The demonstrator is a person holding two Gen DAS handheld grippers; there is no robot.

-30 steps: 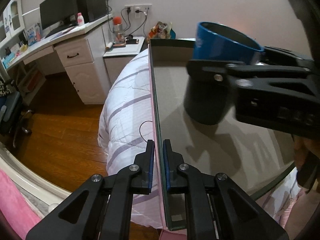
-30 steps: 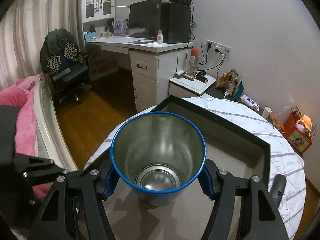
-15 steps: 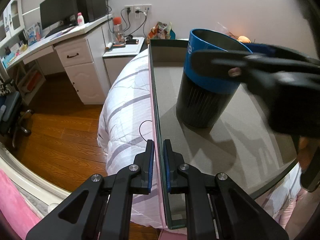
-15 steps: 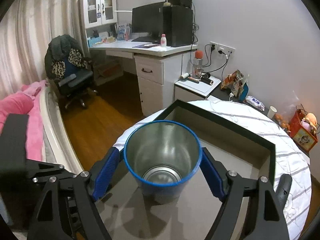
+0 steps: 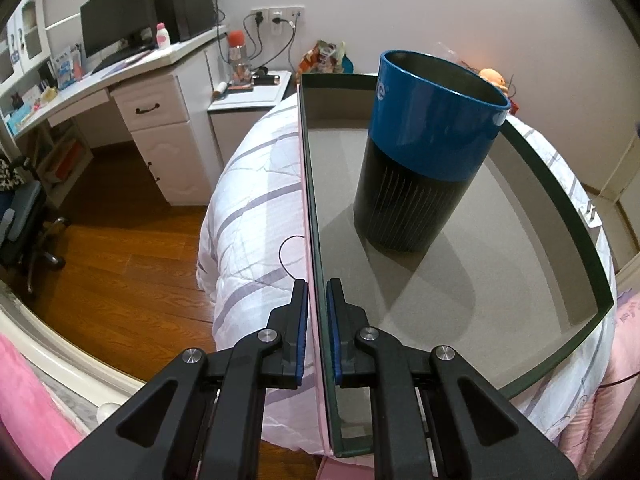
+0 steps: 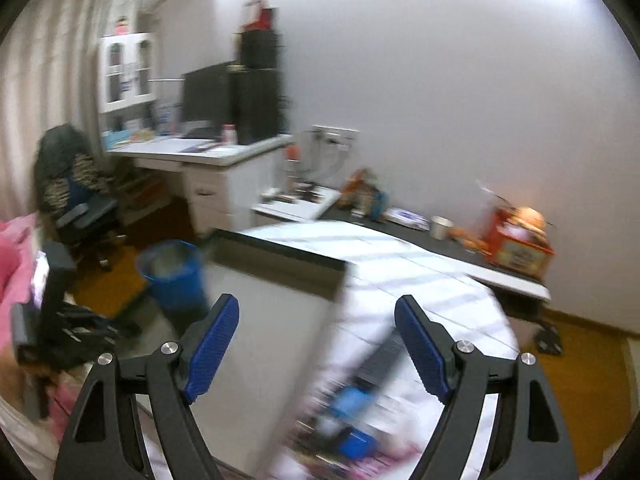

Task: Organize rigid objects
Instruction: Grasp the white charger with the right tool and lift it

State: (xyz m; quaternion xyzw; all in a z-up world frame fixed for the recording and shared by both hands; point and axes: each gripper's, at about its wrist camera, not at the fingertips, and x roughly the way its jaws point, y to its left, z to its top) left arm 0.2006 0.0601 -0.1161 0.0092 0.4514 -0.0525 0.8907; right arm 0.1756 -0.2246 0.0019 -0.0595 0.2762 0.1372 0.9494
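Only white lettering on the blue upper band of the tall blue-and-black ribbed metal cup (image 5: 428, 148), cut off at the cup's left edge; one rounded letter, perhaps an "e", showing, too little to make out a word. Faint purple script on the pink bedding (image 5: 628, 312) at the far right, too small to read. Right wrist view too blurred for any print on the red box (image 6: 516, 250).
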